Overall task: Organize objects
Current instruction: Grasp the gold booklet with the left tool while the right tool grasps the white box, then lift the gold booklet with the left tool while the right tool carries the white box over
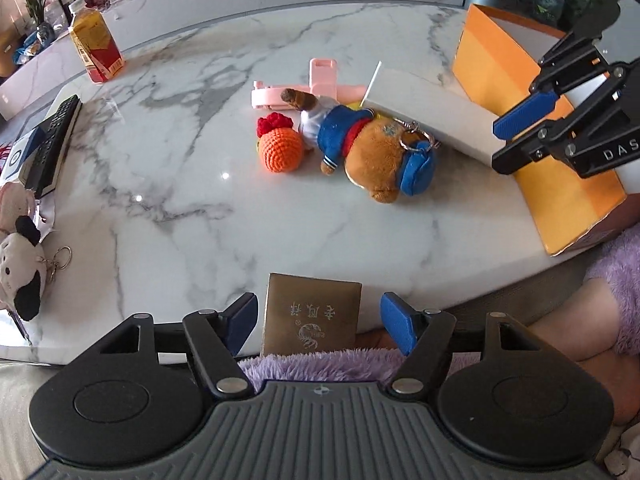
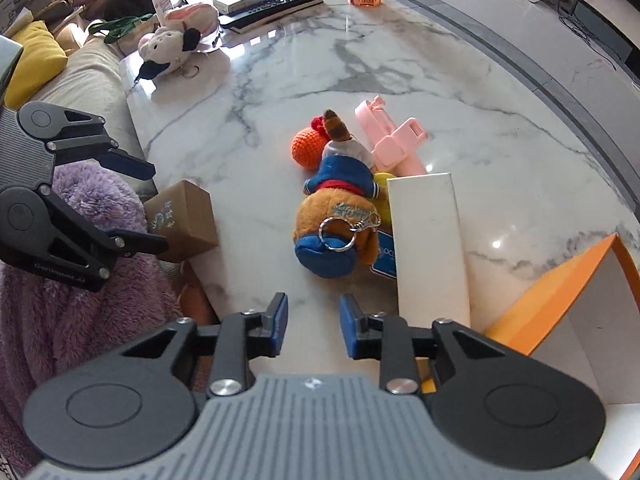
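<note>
A brown plush bear (image 1: 376,152) (image 2: 340,220) in blue clothes with a keyring lies mid-table beside an orange crochet ball (image 1: 280,148) (image 2: 309,149), a pink phone holder (image 1: 316,84) (image 2: 394,142) and a long white box (image 1: 432,114) (image 2: 430,248). A small brown cardboard box (image 1: 312,314) (image 2: 184,220) sits at the table's near edge, between the open jaws of my left gripper (image 1: 320,320) (image 2: 148,208), not touching either finger. My right gripper (image 2: 313,320) (image 1: 516,136) is open and empty, hovering near the bear and white box.
An open orange box (image 1: 520,112) (image 2: 560,300) stands at the right. A cow plush (image 1: 20,272) (image 2: 168,50), a remote (image 1: 54,144) (image 2: 276,6) and a bottle (image 1: 96,46) sit at the table's left side. A purple fuzzy sleeve (image 2: 80,280) lies below the edge.
</note>
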The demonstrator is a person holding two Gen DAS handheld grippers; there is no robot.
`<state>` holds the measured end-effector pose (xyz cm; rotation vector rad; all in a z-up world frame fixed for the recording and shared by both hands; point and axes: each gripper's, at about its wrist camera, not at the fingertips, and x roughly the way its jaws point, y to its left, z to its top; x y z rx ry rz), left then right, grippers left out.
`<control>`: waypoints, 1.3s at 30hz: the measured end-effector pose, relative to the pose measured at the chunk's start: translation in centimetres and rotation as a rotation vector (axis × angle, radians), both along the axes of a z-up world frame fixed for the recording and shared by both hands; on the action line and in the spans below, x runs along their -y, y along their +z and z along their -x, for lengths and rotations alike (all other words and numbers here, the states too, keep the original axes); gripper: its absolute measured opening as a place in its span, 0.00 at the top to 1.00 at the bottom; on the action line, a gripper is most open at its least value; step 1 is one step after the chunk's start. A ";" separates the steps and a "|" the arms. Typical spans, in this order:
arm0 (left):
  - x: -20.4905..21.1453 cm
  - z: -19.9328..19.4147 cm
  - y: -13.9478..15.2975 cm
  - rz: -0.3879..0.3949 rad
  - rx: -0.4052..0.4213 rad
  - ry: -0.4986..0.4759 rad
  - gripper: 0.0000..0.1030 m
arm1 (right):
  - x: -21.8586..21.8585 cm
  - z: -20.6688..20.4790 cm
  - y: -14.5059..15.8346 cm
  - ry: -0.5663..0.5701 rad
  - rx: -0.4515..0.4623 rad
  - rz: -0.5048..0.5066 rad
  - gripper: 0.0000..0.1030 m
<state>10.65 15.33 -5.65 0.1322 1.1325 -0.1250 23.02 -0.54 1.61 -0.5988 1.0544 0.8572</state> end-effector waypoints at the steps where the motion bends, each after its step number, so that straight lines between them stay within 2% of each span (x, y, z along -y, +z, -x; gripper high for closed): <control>1: 0.0 -0.2 -0.4 -0.003 -0.010 -0.005 0.22 | 0.0 -0.5 -0.3 -0.004 0.002 0.013 0.70; 5: -0.2 -0.9 -1.4 0.001 -0.041 -0.009 0.27 | -0.3 -2.3 -1.3 -0.005 0.038 0.077 0.70; 6: -0.3 -1.1 -1.6 0.000 -0.050 0.000 0.31 | -0.4 -2.7 -1.6 0.001 0.051 0.093 0.67; 8: -0.6 -1.3 -1.8 0.014 -0.053 0.008 0.32 | -0.7 -3.6 -2.2 0.012 0.071 0.121 0.59; 9: -0.7 -1.4 -1.8 0.017 -0.050 0.009 0.33 | -0.9 -4.1 -2.5 0.015 0.079 0.134 0.56; 15: -1.3 -2.6 -1.1 0.060 0.007 0.072 0.33 | -2.3 -6.5 -3.9 0.006 0.097 0.201 0.54; 18: -1.3 -3.6 -0.8 0.084 0.027 0.091 0.33 | -2.9 -6.9 -4.5 0.011 0.111 0.233 0.49; 21: -1.1 -4.5 -0.8 0.095 0.037 0.092 0.33 | -3.6 -6.8 -4.9 0.030 0.135 0.250 0.39; 27: -0.6 -5.2 -1.0 0.110 0.044 0.083 0.33 | -4.1 -7.6 -6.1 0.042 0.207 0.322 0.38; 30: -0.6 -5.3 -1.1 0.114 0.044 0.083 0.33 | -3.9 -8.5 -6.6 0.022 0.162 0.306 0.39; 39: -0.3 -5.5 -0.9 0.123 0.050 0.089 0.34 | -3.5 -9.1 -6.7 -0.014 0.129 0.254 0.40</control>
